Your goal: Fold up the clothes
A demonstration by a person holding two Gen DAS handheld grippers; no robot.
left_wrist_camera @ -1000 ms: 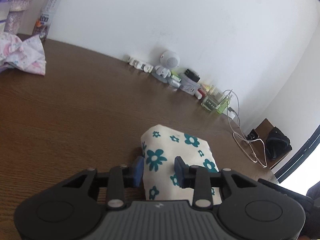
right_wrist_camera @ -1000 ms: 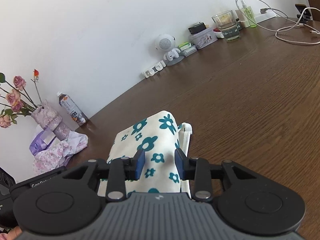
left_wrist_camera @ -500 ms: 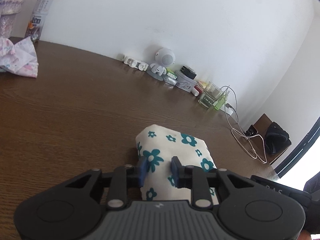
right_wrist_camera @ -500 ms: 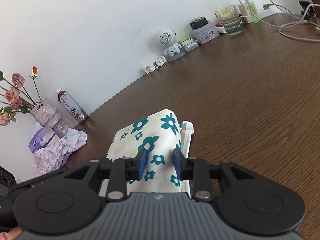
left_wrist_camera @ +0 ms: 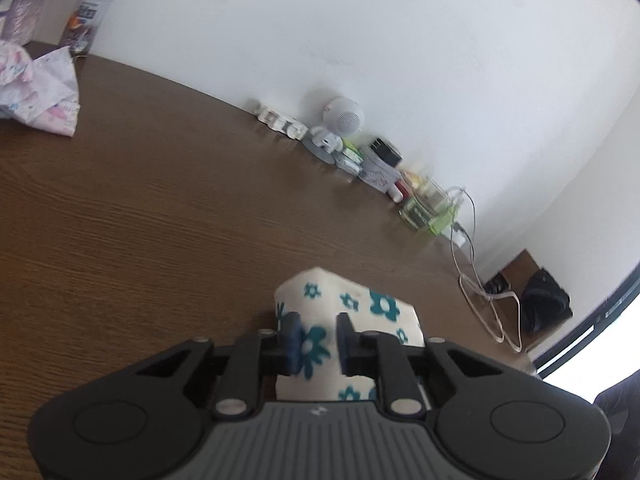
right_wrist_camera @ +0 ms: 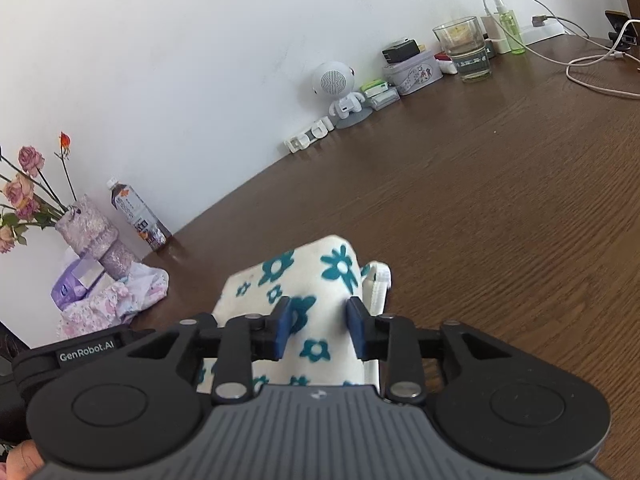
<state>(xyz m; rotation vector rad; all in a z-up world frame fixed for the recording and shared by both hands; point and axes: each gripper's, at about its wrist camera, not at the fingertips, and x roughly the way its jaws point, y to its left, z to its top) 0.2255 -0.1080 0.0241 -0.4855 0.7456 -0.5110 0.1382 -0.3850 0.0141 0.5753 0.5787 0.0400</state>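
Folded floral cloth [right_wrist_camera: 304, 300] on counter [right_wrist_camera: 500, 220], both tongs over it.
Left tongs [left_wrist_camera: 317, 342] and right tongs [right_wrist_camera: 318, 326] spread, straddling cloth, not pinching.

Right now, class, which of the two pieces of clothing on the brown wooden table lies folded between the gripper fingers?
The cream cloth with teal flowers, a neat folded block; the pink floral garment lies crumpled beside the vase.

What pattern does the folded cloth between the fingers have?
The folded cloth is cream with teal flowers, clearest in the right wrist view.
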